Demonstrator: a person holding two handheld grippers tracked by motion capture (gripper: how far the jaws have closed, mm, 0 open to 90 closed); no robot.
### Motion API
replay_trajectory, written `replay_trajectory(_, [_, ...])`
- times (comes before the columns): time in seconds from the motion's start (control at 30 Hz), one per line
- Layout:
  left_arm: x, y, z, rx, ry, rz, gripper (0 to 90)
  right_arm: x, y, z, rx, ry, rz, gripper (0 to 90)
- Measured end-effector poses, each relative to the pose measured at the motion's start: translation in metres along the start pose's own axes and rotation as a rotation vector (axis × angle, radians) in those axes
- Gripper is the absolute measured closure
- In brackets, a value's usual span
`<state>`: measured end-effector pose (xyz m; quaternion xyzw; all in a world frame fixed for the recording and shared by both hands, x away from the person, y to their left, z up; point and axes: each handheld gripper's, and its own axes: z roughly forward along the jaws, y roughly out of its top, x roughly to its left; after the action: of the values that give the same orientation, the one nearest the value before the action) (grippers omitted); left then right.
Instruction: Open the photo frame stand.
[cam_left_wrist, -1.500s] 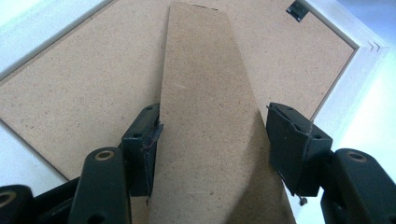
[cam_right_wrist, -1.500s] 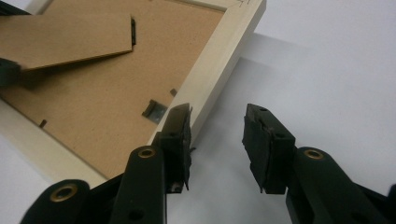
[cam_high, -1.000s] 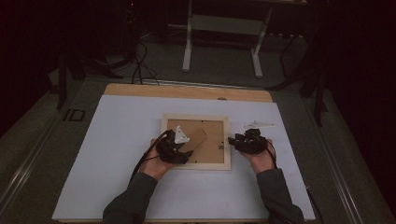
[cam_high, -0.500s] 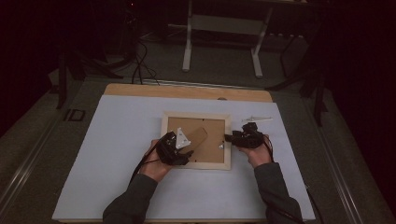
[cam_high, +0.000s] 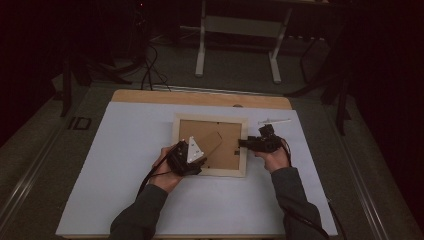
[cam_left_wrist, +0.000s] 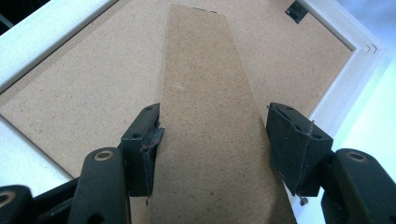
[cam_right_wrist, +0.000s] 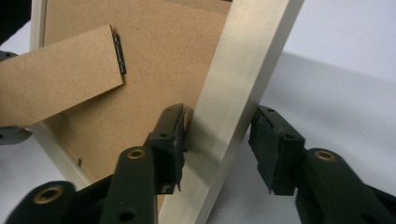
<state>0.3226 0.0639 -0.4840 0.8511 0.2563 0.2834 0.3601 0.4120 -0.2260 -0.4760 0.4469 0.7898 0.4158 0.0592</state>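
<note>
Frame (cam_high: 210, 145), face down mid-table: light, stiff, likely glass-fronted (fragile). Left gripper (cam_left_wrist: 212, 140) straddles stand (cam_left_wrist: 210, 116), jaws apart; right gripper (cam_right_wrist: 217, 144) straddles rail (cam_right_wrist: 233, 93), unclamped. Best gripped by rail.

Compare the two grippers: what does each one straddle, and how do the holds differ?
The left gripper straddles the brown cardboard stand; the right gripper straddles the pale frame edge. The left jaws span a wide flat strip, the right a narrower bar. Both show a gap at one jaw, so neither looks clamped.
</note>
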Motion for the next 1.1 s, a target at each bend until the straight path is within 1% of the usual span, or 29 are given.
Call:
replay_trajectory(0.1, [0.002,0.0,-0.001,-0.004,-0.014,-0.02,40.1,0.002,0.001,-0.001,-0.006,-0.007,-0.006,56.6])
replay_trajectory(0.13, [0.002,0.0,-0.001,-0.004,-0.014,-0.02,40.0,0.002,0.001,-0.001,-0.011,-0.007,-0.005,56.7])
replay_trajectory(0.17, [0.005,-0.001,-0.001,-0.004,-0.036,-0.047,40.0,0.002,0.0,-0.001,-0.016,-0.007,-0.001,56.9])
replay_trajectory(0.23, [0.011,-0.002,-0.001,-0.011,-0.091,-0.116,40.2,0.002,-0.001,-0.002,-0.025,-0.003,0.007,57.2])
replay_trajectory(0.27, [0.011,-0.002,-0.001,-0.011,-0.091,-0.116,39.6,0.002,-0.002,-0.002,-0.028,-0.005,0.009,57.3])
replay_trajectory(0.3, [0.021,-0.004,0.0,-0.025,-0.177,-0.22,37.1,0.002,-0.002,-0.002,-0.033,-0.005,0.011,57.4])
replay_trajectory(0.37, [0.03,-0.008,0.001,-0.04,-0.253,-0.331,36.3,0.003,-0.003,-0.002,-0.041,-0.005,0.011,57.5])
replay_trajectory(0.4, [0.034,-0.009,0.001,-0.046,-0.281,-0.37,36.4,0.003,-0.004,-0.002,-0.043,-0.006,0.012,57.5])
replay_trajectory(0.47, [0.038,-0.011,0.002,-0.04,-0.315,-0.404,37.6,0.004,-0.004,-0.003,-0.046,-0.009,0.01,57.5])
replay_trajectory(0.57, [0.039,-0.012,0.004,0.003,-0.326,-0.416,40.6,0.004,-0.005,-0.004,-0.048,-0.008,0.005,57.4])
replay_trajectory(0.6, [0.04,-0.013,0.006,0.024,-0.353,-0.434,40.7,0.004,-0.005,-0.004,-0.048,-0.008,0.003,57.4])
replay_trajectory(0.67, [0.042,-0.014,0.007,0.043,-0.383,-0.457,40.9,0.005,-0.005,-0.005,-0.05,-0.011,-0.004,57.4])
replay_trajectory(0.7, [0.043,-0.015,0.007,0.052,-0.39,-0.459,42.2,0.005,-0.005,-0.005,-0.053,-0.009,-0.007,57.4])
replay_trajectory(0.73, [0.044,-0.015,0.007,0.073,-0.391,-0.464,42.6,0.006,-0.005,-0.005,-0.054,-0.01,-0.008,57.4])
replay_trajectory(0.8, [0.045,-0.016,0.007,0.093,-0.395,-0.46,43.3,0.006,-0.006,-0.006,-0.057,-0.01,-0.013,57.3])
replay_trajectory(0.87, [0.045,-0.017,0.007,0.111,-0.393,-0.448,49.3,0.006,-0.006,-0.007,-0.058,-0.011,-0.014,57.3])
replay_trajectory(0.9, [0.045,-0.016,0.007,0.113,-0.394,-0.445,51.6,0.006,-0.006,-0.007,-0.058,-0.012,-0.015,57.3])
replay_trajectory(1.0, [0.043,-0.015,0.005,0.111,-0.399,-0.426,54.5,0.007,-0.006,-0.008,-0.057,-0.012,-0.023,57.3])
replay_trajectory(1.03, [0.044,-0.015,0.005,0.111,-0.4,-0.415,55.9,0.008,-0.006,-0.008,-0.058,-0.014,-0.027,57.3])
replay_trajectory(1.1, [0.042,-0.014,0.004,0.114,-0.396,-0.402,57.1,0.008,-0.005,-0.008,-0.059,-0.016,-0.029,57.3])
